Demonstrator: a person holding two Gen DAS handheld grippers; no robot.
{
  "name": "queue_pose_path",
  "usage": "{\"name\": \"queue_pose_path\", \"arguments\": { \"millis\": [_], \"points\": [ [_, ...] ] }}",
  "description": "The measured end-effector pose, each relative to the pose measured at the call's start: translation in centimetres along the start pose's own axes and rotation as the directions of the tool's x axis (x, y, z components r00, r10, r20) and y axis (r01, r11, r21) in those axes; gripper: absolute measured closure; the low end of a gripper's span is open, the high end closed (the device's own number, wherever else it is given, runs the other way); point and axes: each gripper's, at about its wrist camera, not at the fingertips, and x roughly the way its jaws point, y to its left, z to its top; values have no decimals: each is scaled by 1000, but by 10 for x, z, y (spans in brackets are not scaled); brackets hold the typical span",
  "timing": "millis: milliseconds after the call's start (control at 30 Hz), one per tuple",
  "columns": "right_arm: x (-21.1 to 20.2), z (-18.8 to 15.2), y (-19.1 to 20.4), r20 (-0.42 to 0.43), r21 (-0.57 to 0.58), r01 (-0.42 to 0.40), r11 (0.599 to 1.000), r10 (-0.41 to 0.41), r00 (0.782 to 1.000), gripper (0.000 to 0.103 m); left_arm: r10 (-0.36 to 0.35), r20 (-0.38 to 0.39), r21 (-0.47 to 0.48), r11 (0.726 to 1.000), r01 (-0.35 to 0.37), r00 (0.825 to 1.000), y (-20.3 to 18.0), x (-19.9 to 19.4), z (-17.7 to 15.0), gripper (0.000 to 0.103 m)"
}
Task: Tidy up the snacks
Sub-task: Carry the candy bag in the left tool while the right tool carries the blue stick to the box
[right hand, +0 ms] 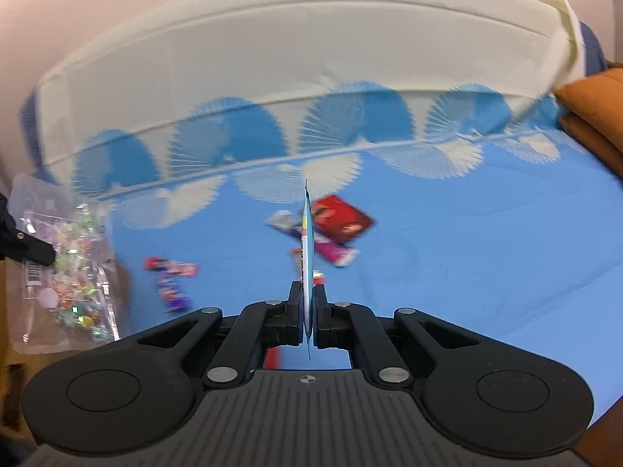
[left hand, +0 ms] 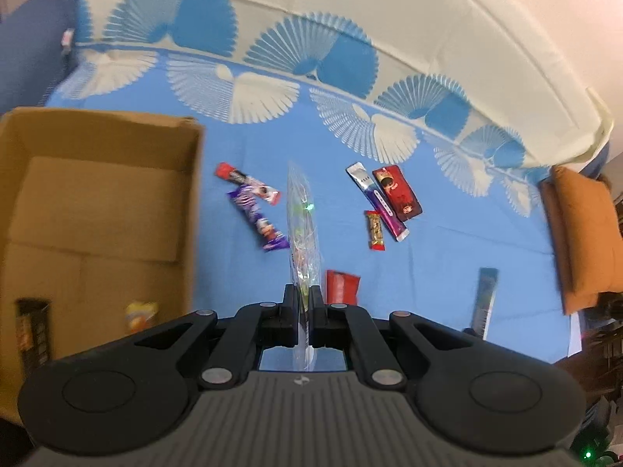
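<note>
My left gripper (left hand: 302, 292) is shut on a clear bag of small wrapped candies (left hand: 301, 233), seen edge-on and lifted above the blue sheet. The right wrist view shows the same bag (right hand: 66, 268) flat-on at the left edge. My right gripper (right hand: 307, 288) is shut on a thin light-blue sachet (right hand: 308, 241), also edge-on and raised. On the sheet lie two red and purple bars (left hand: 249, 185), a silver-purple stick (left hand: 375, 200), a dark red packet (left hand: 397, 192), a small gold bar (left hand: 375, 230) and a red packet (left hand: 342, 286).
An open cardboard box (left hand: 187, 194) stands at the left, with a dark packet (left hand: 33, 330) and a yellow snack (left hand: 140, 313) inside. An orange cushion (left hand: 584, 233) lies at the right end of the bed. A cream padded headboard (left hand: 389, 19) runs along the back.
</note>
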Motion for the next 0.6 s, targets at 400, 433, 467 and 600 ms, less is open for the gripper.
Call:
{"name": "queue_pose_path", "arguments": {
  "millis": [400,433,467,600],
  "points": [
    [-87,-31,135,-57,-129,-256,958,250,966,99,74,132,-118,991,-59,988,105,-128,-71,99],
    [-89,-33,143,-66,-133,-264,955,257,964,99,76,135,-124,990,-59,988,113,-134,-75,99],
    [-90,-35,150,-78,-136,-273,952,265,961,99,78,138,-129,990,-60,987,120,-139,-79,99],
    [-102,-41,179,-91,-163,-288,944,276,957,99,92,162,-142,987,-69,983,144,-155,-91,99]
  ]
}}
